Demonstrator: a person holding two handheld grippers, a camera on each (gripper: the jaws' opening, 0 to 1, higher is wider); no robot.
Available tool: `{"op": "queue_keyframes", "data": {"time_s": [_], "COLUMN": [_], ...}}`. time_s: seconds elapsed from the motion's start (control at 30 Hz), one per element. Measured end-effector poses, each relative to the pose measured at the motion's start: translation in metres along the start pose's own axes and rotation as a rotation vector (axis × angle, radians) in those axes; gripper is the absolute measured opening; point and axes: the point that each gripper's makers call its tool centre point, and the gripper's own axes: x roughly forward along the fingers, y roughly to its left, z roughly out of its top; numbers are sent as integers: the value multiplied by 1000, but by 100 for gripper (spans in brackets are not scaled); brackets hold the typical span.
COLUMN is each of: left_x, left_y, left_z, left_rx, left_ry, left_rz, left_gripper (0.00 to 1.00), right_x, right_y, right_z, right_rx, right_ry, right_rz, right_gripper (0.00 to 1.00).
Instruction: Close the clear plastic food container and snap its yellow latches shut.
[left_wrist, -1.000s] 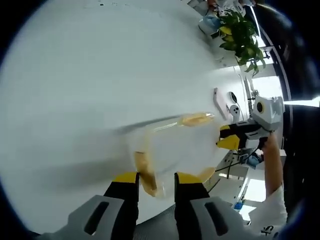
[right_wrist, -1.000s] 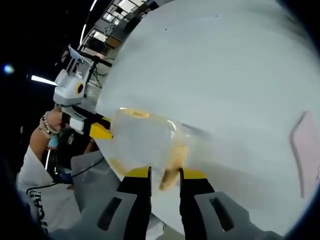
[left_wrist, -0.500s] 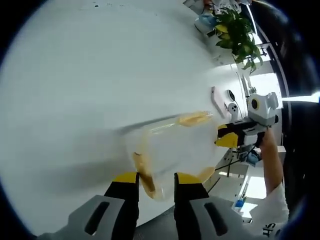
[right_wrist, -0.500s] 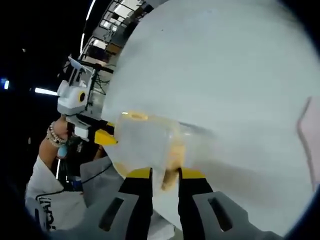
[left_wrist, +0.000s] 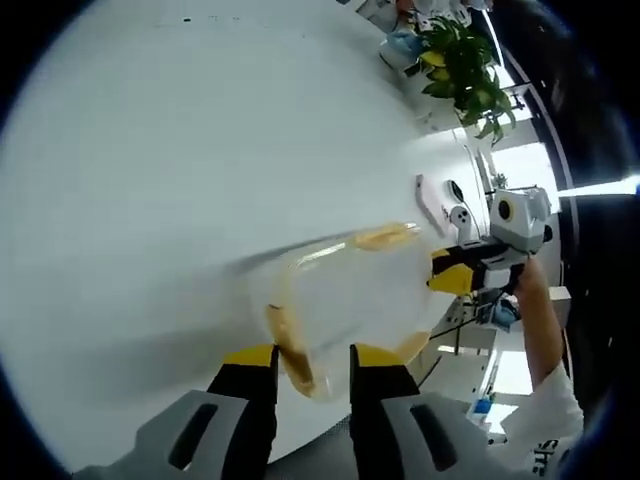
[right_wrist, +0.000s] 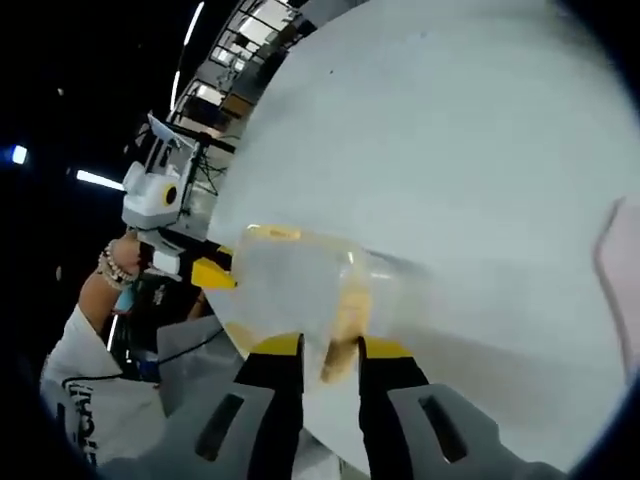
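One broad white table (left_wrist: 180, 150) carries everything, and the clear plastic food container (left_wrist: 350, 295) sits at its near edge, lid down over the base. Beyond the far corner in the left gripper view stands a leafy green plant (left_wrist: 462, 60).

The left gripper (left_wrist: 312, 352) has its yellow-tipped jaws narrowly parted around a yellow latch (left_wrist: 288, 342) on the container's near end, seemingly pinching it. In the right gripper view, the right gripper (right_wrist: 324, 346) does likewise on the opposite end's yellow latch (right_wrist: 345, 335). A third latch (right_wrist: 268, 232) shows on the long side. A pale pink object (right_wrist: 618, 285) lies toward the table's right edge in that view.
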Motion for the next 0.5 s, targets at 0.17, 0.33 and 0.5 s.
{"op": "queue_keyframes", "data": {"time_s": [0.17, 0.33, 0.5], "left_x": [0, -2, -8], "left_y": [-2, -4, -2], "left_z": [0, 4, 2], "left_rx": [88, 248, 379], "left_ry": [-17, -68, -95], "left_rz": [5, 22, 60], "left_gripper": [23, 25, 27], "right_x": [-1, -5, -11], "right_y": [-1, 0, -11], "right_z": [5, 10, 14], "right_rx": [-12, -68, -158], "right_ry": [-28, -55, -70], "right_rz": [0, -47, -130], "right_gripper": [17, 19, 29]}}
